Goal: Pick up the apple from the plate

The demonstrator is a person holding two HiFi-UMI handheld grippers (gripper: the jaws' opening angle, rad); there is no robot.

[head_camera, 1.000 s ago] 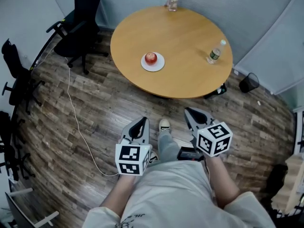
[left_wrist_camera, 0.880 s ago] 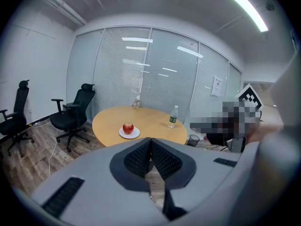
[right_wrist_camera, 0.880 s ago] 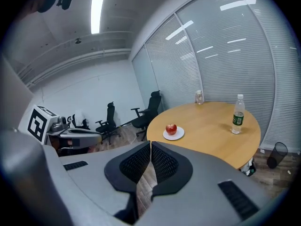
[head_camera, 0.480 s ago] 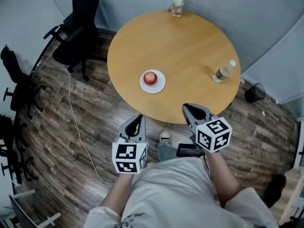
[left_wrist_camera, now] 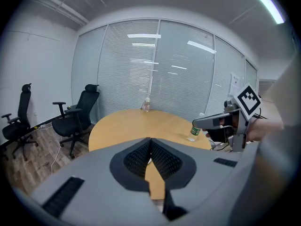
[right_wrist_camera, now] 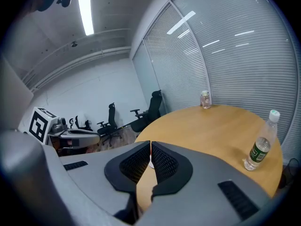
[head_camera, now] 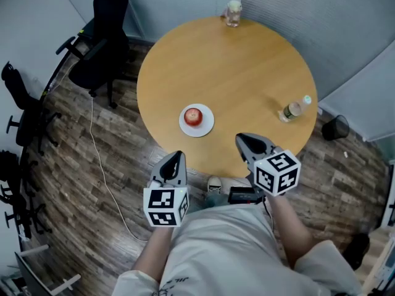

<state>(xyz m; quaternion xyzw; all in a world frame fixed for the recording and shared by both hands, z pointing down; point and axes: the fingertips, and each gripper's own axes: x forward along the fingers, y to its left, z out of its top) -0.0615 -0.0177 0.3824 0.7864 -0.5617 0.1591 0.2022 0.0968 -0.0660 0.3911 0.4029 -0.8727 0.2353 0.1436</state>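
Observation:
A red apple [head_camera: 193, 116] sits on a small white plate [head_camera: 204, 127] near the front left of a round wooden table [head_camera: 247, 73] in the head view. My left gripper [head_camera: 174, 157] is shut and empty, just off the table's near edge, below the plate. Over the table's front edge, to the right of the plate, my right gripper [head_camera: 241, 139] is also shut with nothing in it. In both gripper views the jaws [left_wrist_camera: 150, 141] [right_wrist_camera: 151, 144] hide the apple.
A plastic water bottle [head_camera: 294, 109] stands at the table's right side and a glass jar [head_camera: 232, 12] at its far edge. Black office chairs [head_camera: 102, 42] stand to the left. A white cable [head_camera: 102, 165] runs over the wood floor; a black bin [head_camera: 337, 127] is at right.
Both grippers and the person have come forward to the table's near edge. The apple and plate now lie much closer to the grippers. Both jaws stayed shut.

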